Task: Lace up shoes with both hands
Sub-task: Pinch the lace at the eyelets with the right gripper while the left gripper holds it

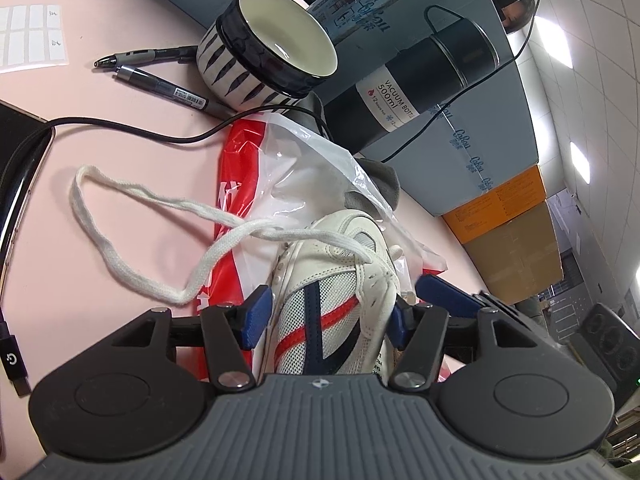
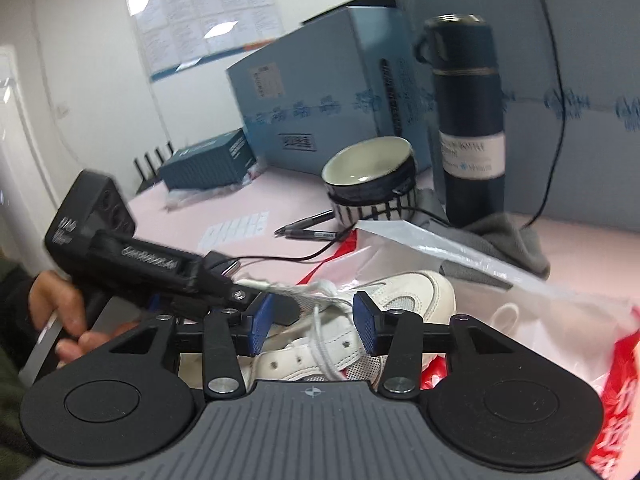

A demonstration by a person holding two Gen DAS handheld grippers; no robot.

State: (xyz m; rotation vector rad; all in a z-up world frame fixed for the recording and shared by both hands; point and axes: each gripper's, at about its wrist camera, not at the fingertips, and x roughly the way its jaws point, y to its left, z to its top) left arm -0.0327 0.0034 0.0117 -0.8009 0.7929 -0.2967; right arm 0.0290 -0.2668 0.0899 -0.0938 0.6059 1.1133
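Left gripper (image 1: pixel 328 320) is nearest in the left wrist view, jaws spread wide either side of the shoe (image 1: pixel 336 296), blue pads close to its sides; can't tell if they touch. Shoe: white sneaker with mesh panel, red and navy stripes, lying on a red-and-clear plastic bag (image 1: pixel 280 160) on the pink table (image 1: pixel 120 184). White lace (image 1: pixel 132 216) runs from the eyelets out in a long loose loop across the table. Right gripper (image 2: pixel 314 328) also open, hovering over the eyelet rows, lace strand between its pads, not clamped. Right wrist view alone shows the person's hand (image 2: pixel 60 312) on the left gripper's handle, a wall poster (image 2: pixel 204 16) and a teal box (image 2: pixel 208 164); it's motion-blurred. Left view alone shows the lace loop, a phone edge (image 1: pixel 20 184) and a label sheet (image 1: pixel 32 36). Behind the shoe: striped bowl (image 1: pixel 272 48), two pens (image 1: pixel 160 76), dark flask (image 1: pixel 424 80) marked "VACUUM BOTTLE 500ml", grey cloth (image 2: pixel 504 240), blue cartons (image 1: pixel 480 152).
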